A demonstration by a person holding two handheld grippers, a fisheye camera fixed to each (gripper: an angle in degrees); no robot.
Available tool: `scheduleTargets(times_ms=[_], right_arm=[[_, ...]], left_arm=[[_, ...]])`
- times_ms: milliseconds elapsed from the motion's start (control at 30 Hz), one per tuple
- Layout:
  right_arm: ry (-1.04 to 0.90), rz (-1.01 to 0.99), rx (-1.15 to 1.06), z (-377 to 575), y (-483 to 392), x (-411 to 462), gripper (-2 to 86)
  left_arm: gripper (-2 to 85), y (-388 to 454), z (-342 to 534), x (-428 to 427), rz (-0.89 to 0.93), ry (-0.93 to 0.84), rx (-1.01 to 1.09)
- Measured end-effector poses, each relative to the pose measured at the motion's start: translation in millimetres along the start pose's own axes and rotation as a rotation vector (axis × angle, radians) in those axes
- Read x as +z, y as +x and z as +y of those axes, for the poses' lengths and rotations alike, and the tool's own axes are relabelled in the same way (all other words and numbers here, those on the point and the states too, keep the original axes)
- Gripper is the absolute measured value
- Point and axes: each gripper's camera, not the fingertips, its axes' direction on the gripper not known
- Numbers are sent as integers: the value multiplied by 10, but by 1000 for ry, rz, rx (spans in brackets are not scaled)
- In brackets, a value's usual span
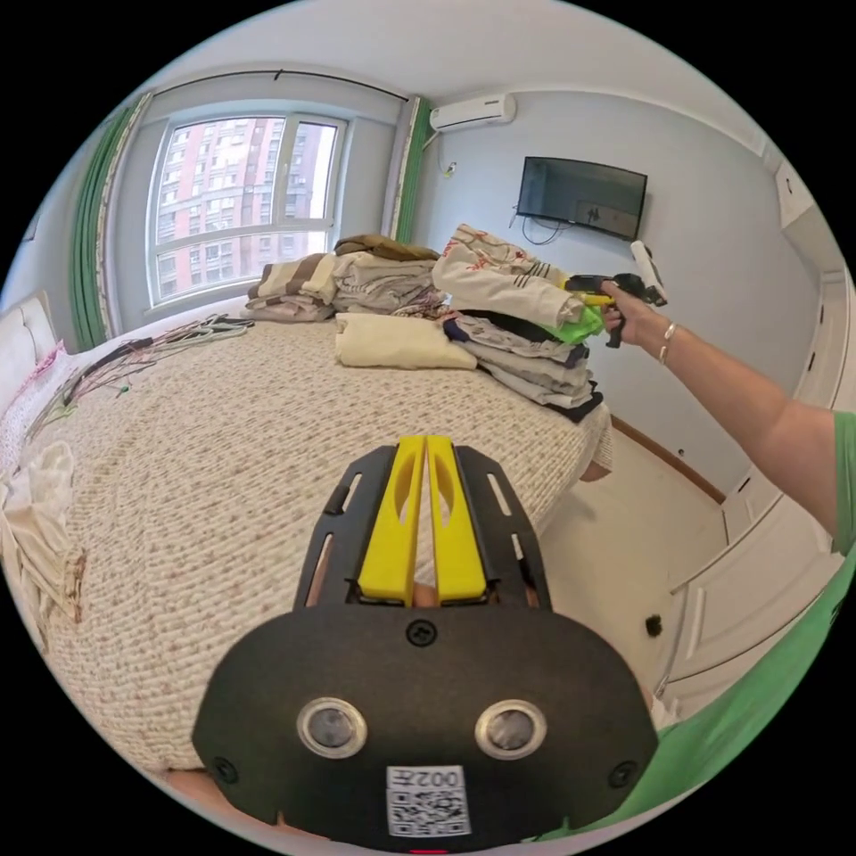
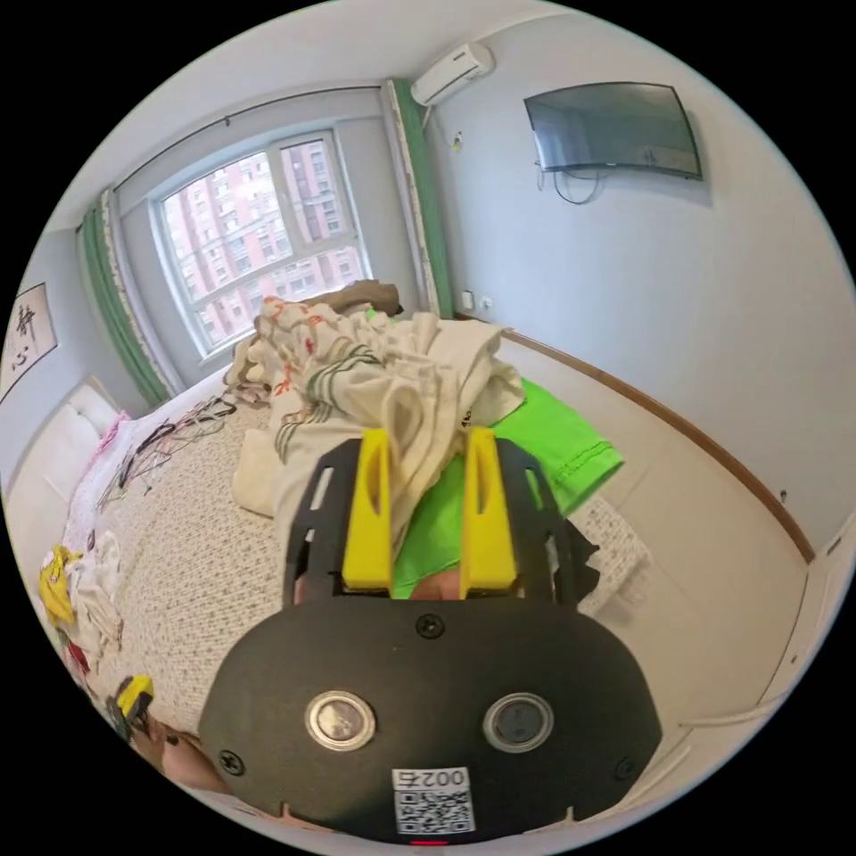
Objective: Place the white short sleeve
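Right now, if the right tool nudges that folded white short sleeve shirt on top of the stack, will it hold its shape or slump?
The folded white short sleeve shirt is soft cloth with loose folds, so it would likely slump. It sits atop an uneven stack of folded clothes at the bed's edge, so a push could tip it off. The right tool stands open.

The bed (image 1: 223, 464) is seen from its foot end in the left gripper view, faced toward the window (image 1: 241, 201) — the clothes pile (image 1: 517, 330) is kept well apart. In the right gripper view the same pile (image 2: 374, 374) is met close up, with window (image 2: 259, 241) and wall television (image 2: 615, 125) shared behind.
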Motion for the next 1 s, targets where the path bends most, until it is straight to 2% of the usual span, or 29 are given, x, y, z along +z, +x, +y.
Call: scheduleTargets(times_ms=[133, 267, 400, 500, 567, 633, 700, 867, 1000], right_arm=[[42, -34, 23, 129, 218, -1, 57], [20, -268, 295, 203, 643, 33, 52], [-12, -400, 417, 186, 745, 64, 50], [-44, -364, 388, 118, 651, 56, 49], [-63, -321, 390, 140, 667, 77, 49], [-69, -334, 408, 189, 757, 95, 49], [-62, -334, 403, 244, 846, 104, 50], [-25, -362, 363, 402, 1082, 122, 52], [-11, -342, 300, 428, 1081, 68, 55]], left_arm=[[-9, 32, -554, 333, 94, 7, 35], [-9, 11, -1234, 777, 291, -14, -18], [-9, -37, -1965, 1363, 498, -28, -133], [-9, -165, -2353, 1893, 555, -55, -286], [-9, -326, -2526, 2318, 679, -122, -444], [-9, -539, -2637, 2860, 967, -171, -679], [-8, -619, -2692, 3076, 1097, -139, -789], [8, -460, -2983, 2946, 940, -82, -648], [101, -475, -3100, 2983, 930, -156, -574]])
